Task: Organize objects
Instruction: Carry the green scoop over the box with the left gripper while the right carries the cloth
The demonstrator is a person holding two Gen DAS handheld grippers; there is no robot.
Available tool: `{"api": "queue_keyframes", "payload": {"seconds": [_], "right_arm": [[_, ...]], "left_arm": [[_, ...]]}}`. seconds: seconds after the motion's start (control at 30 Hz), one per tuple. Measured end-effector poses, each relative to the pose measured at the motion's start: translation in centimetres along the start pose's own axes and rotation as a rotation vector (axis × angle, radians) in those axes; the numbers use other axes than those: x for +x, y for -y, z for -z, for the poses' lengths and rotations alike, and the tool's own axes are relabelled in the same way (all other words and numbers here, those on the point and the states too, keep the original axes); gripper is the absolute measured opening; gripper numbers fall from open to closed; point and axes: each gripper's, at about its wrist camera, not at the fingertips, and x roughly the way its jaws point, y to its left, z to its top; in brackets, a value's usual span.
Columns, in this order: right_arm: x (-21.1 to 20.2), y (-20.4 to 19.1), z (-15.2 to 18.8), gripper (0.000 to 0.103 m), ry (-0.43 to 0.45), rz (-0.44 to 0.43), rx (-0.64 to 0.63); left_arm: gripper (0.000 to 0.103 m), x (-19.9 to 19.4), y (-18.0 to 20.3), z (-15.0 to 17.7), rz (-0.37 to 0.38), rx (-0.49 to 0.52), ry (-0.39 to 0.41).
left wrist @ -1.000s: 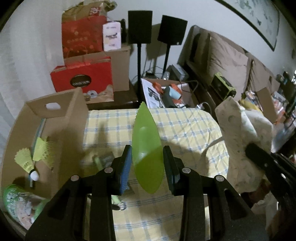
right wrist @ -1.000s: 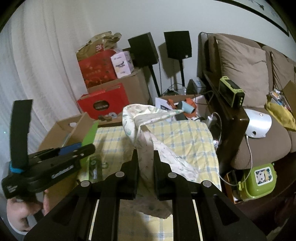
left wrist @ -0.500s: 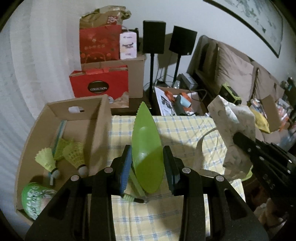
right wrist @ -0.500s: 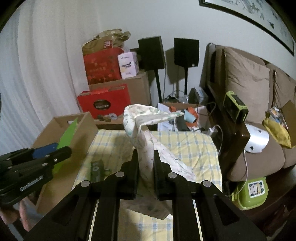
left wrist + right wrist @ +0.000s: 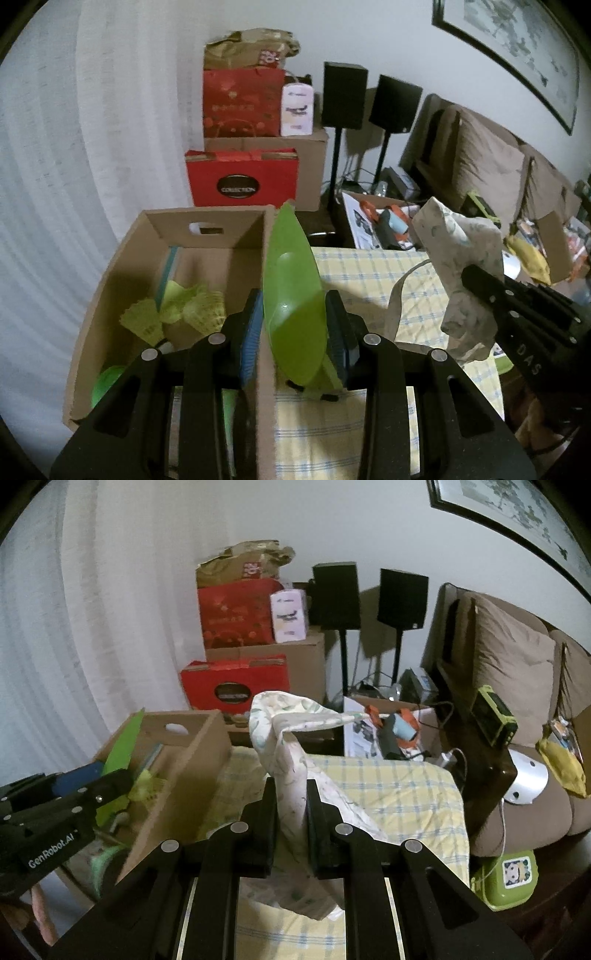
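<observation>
My left gripper [image 5: 293,325] is shut on a green plastic plate [image 5: 291,295], held on edge above the right wall of an open cardboard box [image 5: 199,225]. The box holds yellow-green shuttlecocks [image 5: 177,310]. My right gripper [image 5: 290,812] is shut on a white patterned cloth [image 5: 288,738], lifted above the yellow checked table cover [image 5: 399,794]. The cloth [image 5: 461,258] and right gripper also show in the left wrist view. The left gripper [image 5: 85,794] with the plate [image 5: 122,746] shows at the left of the right wrist view, over the box [image 5: 195,753].
Red gift boxes [image 5: 240,181] and stacked cartons stand behind the table. Two black speakers on stands [image 5: 343,96] are at the back. A sofa with cushions [image 5: 517,701] is on the right. A green container [image 5: 506,878] sits on the floor.
My left gripper has moved left with the green plate, from over the table cover to over the box's right wall. My right gripper has lifted the cloth slightly.
</observation>
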Motion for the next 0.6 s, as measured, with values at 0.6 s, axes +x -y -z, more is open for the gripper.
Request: {"api": "queue_keyframes", "payload": {"seconds": [0.6], "right_arm": [[0.0,-9.2,-5.4,0.013,0.055,-0.106,-0.080]], "left_arm": [[0.031,-2.5,-7.8,-2.9,-0.096,-0.073,0.049]]}}
